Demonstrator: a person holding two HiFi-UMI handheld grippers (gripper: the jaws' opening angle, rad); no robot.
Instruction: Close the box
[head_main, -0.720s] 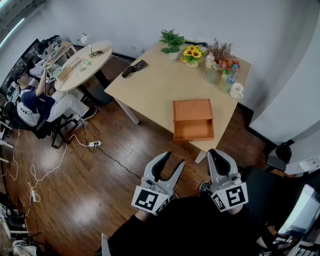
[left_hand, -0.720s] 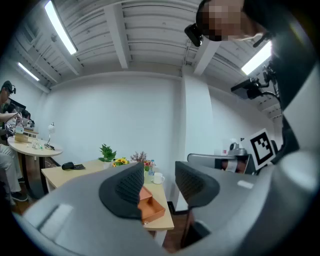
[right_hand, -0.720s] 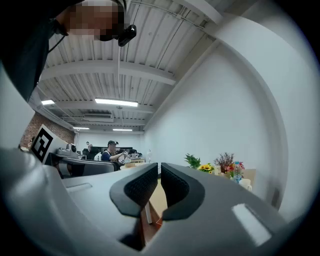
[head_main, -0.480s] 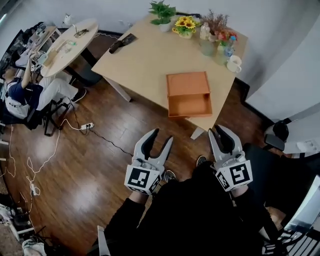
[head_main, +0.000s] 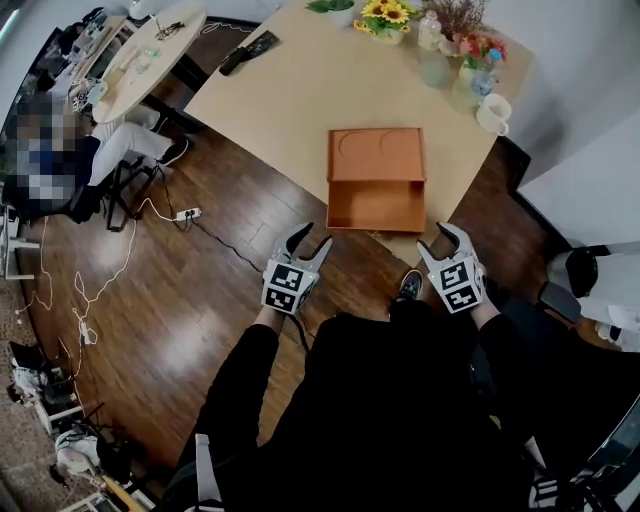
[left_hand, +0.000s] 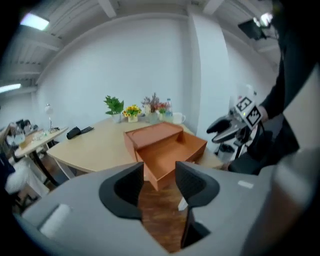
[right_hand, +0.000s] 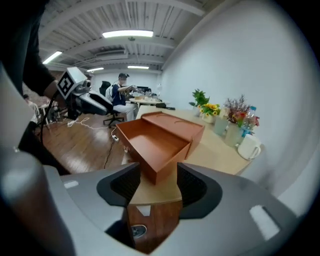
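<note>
A: Where's the box?
B: On the table, ahead of both sets of fingers. Its pulled-out tray slides straight back toward them.
A: Fingers?
B: Left gripper and right gripper: 2 pairs slightly spread, empty. The right looks nearer. I can't make out a handle.

Beyond the box, the green plant and the far edge of the table are cut off by the head view's top edge. Left of the box, a dark object on the tabletop is too small to name, perhaps a remote. Farther left, the clutter on the round table is unreadable. In the left gripper view, the box's near side slips partly behind the jaws of the left gripper.
</note>
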